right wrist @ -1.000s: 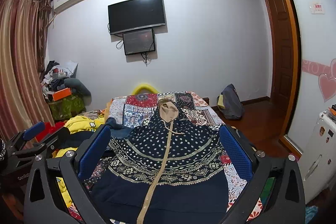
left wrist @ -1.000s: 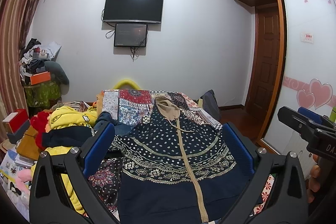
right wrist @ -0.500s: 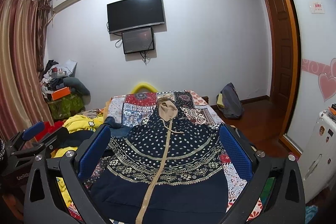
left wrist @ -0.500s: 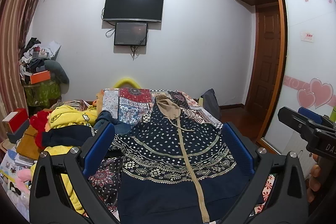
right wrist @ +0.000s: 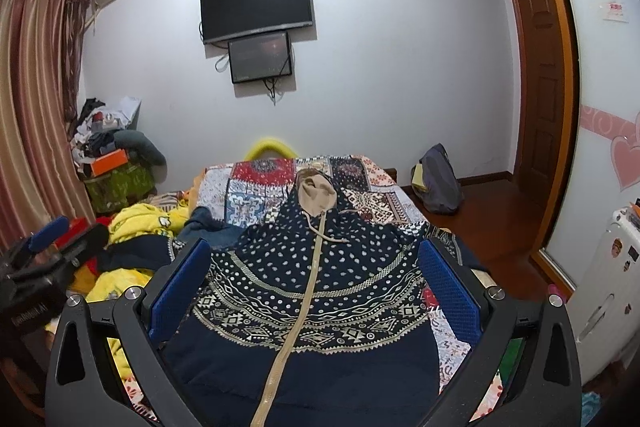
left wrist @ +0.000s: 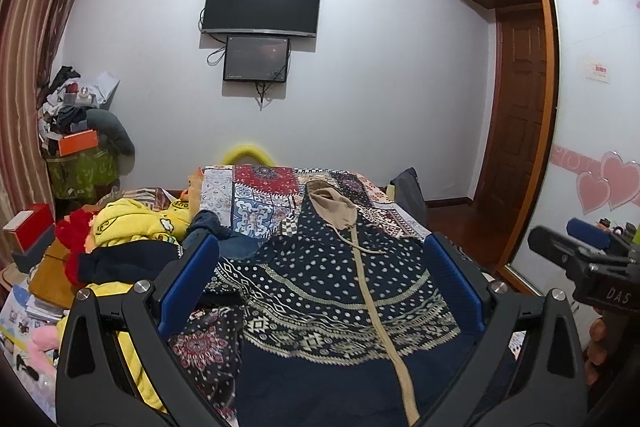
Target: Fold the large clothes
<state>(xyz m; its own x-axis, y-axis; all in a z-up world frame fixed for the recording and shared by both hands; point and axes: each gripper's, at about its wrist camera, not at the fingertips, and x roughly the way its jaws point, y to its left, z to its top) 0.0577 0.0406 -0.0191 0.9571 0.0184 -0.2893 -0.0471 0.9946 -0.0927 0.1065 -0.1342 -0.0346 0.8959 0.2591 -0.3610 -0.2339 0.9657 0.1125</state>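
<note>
A large navy hooded jacket (left wrist: pixel 336 291) with white dots, patterned bands and a tan zipper lies flat, front up, on the patchwork bedspread (left wrist: pixel 260 195), hood toward the far wall. It also shows in the right wrist view (right wrist: pixel 312 279). My left gripper (left wrist: pixel 320 255) is open and empty, held above the jacket's near part. My right gripper (right wrist: pixel 314 259) is open and empty, also above the jacket. The right gripper appears at the right edge of the left wrist view (left wrist: pixel 580 259); the left gripper appears at the left edge of the right wrist view (right wrist: pixel 44 251).
A pile of yellow, red and dark clothes (left wrist: pixel 120 239) lies on the bed's left side. Cluttered boxes (left wrist: pixel 76 143) stand by the curtain. A dark bag (right wrist: pixel 438 179) sits on the floor right of the bed. A white appliance (right wrist: pixel 612 291) stands at the right.
Both views have shifted very slightly; the jacket lies as before and both grippers stay open.
</note>
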